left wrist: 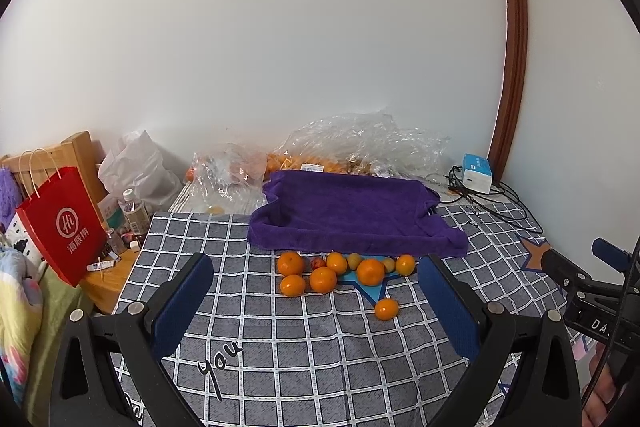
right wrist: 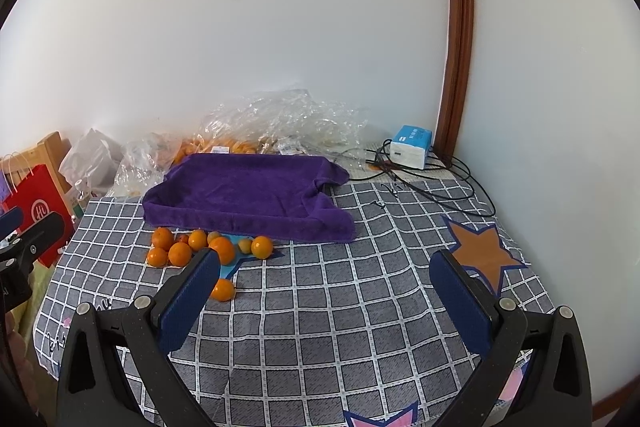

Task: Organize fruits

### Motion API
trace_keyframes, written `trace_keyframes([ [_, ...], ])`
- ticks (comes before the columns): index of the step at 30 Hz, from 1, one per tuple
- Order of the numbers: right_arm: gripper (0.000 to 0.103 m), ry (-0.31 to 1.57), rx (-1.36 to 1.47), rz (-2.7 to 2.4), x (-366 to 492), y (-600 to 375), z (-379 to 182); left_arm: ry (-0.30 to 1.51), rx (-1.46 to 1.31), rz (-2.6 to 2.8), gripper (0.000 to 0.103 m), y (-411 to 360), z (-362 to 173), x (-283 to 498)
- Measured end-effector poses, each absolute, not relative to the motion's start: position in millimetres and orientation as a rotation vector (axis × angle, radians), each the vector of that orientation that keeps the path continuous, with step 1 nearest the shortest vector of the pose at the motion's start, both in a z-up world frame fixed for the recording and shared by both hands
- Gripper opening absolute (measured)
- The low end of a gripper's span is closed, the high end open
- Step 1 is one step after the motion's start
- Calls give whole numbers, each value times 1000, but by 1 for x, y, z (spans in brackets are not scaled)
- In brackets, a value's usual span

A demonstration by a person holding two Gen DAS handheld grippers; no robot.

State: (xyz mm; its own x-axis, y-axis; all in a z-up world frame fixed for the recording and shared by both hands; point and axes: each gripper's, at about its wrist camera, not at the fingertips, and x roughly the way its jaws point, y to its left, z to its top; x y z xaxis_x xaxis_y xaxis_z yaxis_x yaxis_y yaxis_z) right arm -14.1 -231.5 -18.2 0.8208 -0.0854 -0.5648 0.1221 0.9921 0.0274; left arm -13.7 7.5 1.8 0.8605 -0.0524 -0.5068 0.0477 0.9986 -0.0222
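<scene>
Both hand-held grippers, left (left wrist: pixel 316 303) and right (right wrist: pixel 326 297), stood spread, empty. Loose tangerine (left wrist: pixel 386 309) on the bed (left wrist: pixel 280 367): light, soft-skinned, rollable; pinch across its middle.

Seven oranges (left wrist: pixel 323 279): six clustered, one apart at 5 o'clock. Two small yellowish fruits (left wrist: pixel 354 260). One small red fruit (left wrist: pixel 318 262). One purple towel (left wrist: pixel 352 213). Two grippers (left wrist: pixel 316 301).

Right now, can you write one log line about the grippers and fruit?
left gripper: open, empty | right gripper: open, empty | oranges: loose beside purple towel | stage: nothing grasped
</scene>
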Motion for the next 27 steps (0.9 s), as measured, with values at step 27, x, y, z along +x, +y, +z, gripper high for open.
trace_keyframes([
  [27,103,625,45,-122,7,-218,-42,566,-26,1,103,28,-20,12],
])
